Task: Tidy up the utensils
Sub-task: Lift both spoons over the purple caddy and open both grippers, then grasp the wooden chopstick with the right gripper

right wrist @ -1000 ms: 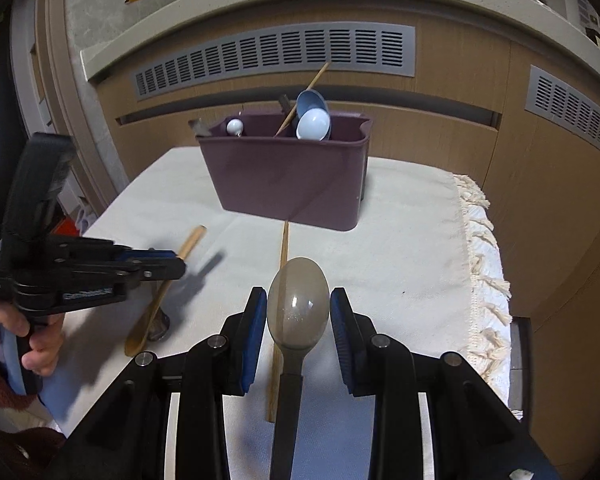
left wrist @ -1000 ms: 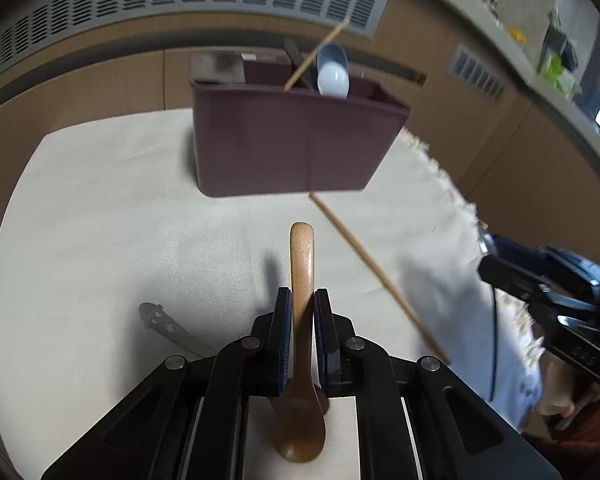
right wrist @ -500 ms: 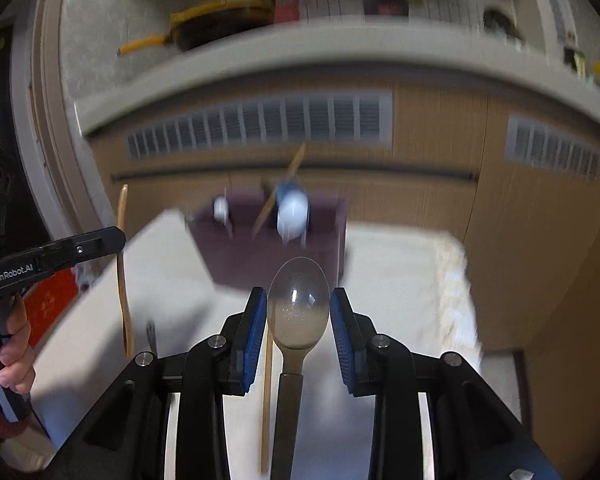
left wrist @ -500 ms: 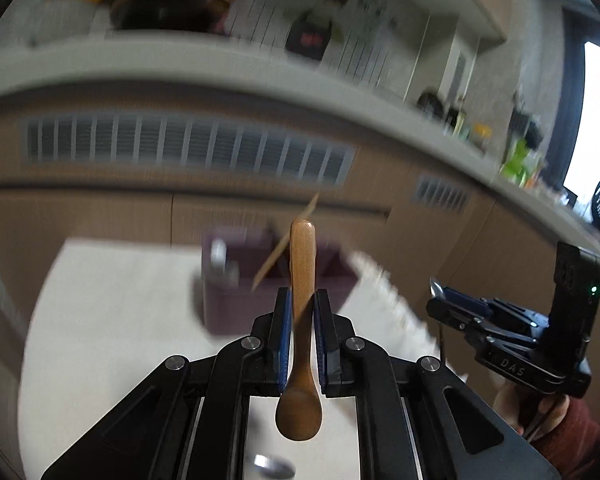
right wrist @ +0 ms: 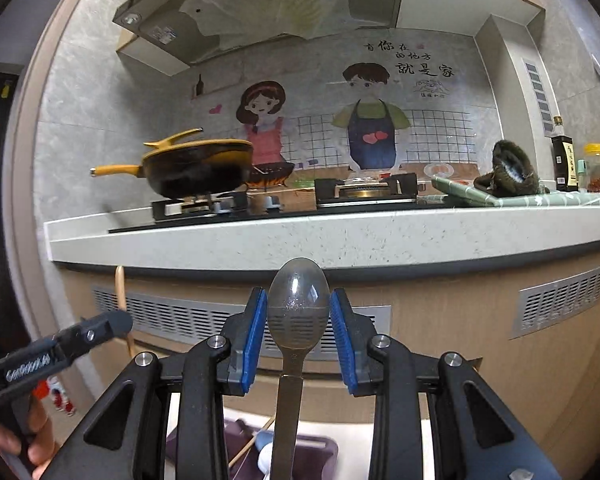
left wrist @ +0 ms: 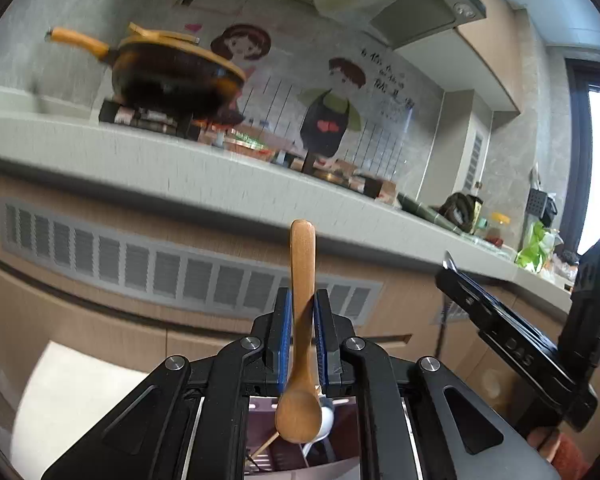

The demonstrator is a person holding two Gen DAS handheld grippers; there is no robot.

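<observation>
My left gripper is shut on a wooden spoon, handle pointing up and bowl hanging down over the purple utensil caddy right below. My right gripper is shut on a metal spoon, bowl up between the blue pads, with the caddy low underneath. The caddy holds a white spoon and a chopstick. Each gripper shows in the other's view: the right one and the left one with the wooden spoon handle.
A kitchen counter with a stove, a yellow-handled pan and bottles runs across ahead. Cabinet fronts with vent grilles stand behind the cloth-covered table.
Both grippers have risen and tilted up with their spoons, from low over the table to above the caddy. The views now face the counter and wall.
</observation>
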